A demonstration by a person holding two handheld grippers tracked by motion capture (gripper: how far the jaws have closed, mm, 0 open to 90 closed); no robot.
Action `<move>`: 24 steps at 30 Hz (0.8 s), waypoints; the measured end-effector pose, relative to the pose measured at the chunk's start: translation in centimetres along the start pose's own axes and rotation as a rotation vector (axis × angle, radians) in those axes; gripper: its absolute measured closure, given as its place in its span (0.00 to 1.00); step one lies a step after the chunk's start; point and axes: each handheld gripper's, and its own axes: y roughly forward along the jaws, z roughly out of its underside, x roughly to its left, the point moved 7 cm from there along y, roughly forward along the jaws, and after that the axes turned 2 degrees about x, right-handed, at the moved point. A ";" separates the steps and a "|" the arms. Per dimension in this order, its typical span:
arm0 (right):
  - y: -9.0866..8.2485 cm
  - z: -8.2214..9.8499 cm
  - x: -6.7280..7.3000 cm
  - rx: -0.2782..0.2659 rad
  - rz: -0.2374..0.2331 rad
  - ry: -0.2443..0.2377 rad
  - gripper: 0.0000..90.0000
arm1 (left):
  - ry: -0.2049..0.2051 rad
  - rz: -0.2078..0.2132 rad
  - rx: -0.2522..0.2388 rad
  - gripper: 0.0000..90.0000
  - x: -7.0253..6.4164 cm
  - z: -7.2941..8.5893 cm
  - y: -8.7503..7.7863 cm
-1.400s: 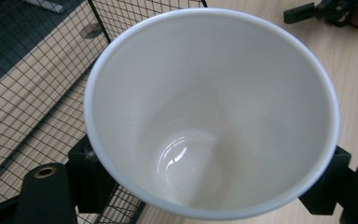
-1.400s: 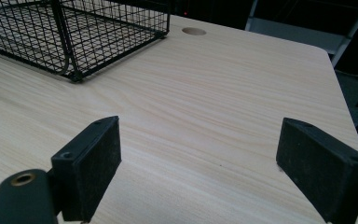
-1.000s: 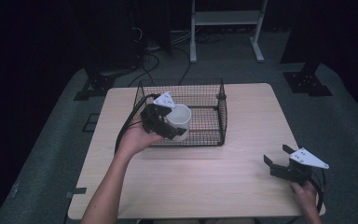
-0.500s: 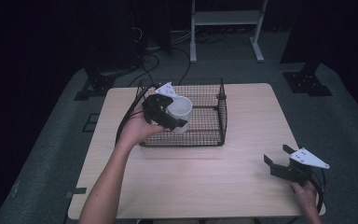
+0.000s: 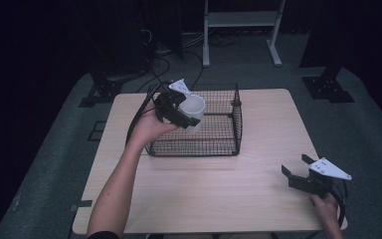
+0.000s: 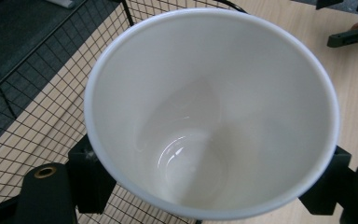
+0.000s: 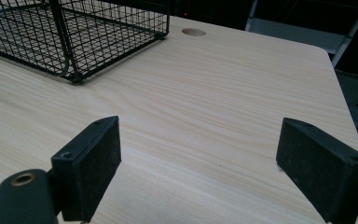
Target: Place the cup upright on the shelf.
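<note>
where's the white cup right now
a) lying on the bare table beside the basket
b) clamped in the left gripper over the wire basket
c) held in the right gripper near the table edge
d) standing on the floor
b: the left gripper has its jaws closed on the white cup above the wire basket, while the right gripper sits open and empty near the table's right edge.

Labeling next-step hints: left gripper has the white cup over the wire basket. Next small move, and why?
Probably lower the cup into the wire basket before opening. The left gripper clamps the cup by its sides, held tilted above the basket's left part, not resting on the mesh floor. The right gripper sits open and apart over the table.
</note>
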 end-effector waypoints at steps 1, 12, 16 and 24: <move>0.0 0.0 0.0 0.000 0.000 0.000 0.15 | -0.002 -0.001 0.002 0.23 0.2 0.0 0.1; 0.0 0.0 -0.1 0.001 -0.004 0.004 0.15 | -0.018 -0.002 0.013 0.23 1.5 -0.4 1.4; 0.0 0.0 -0.1 0.001 -0.003 0.002 0.15 | -0.018 -0.006 0.030 0.24 1.9 -0.4 2.1; 0.0 0.0 0.0 0.001 -0.005 0.002 0.14 | -0.029 -0.002 0.038 0.23 2.4 -0.1 3.0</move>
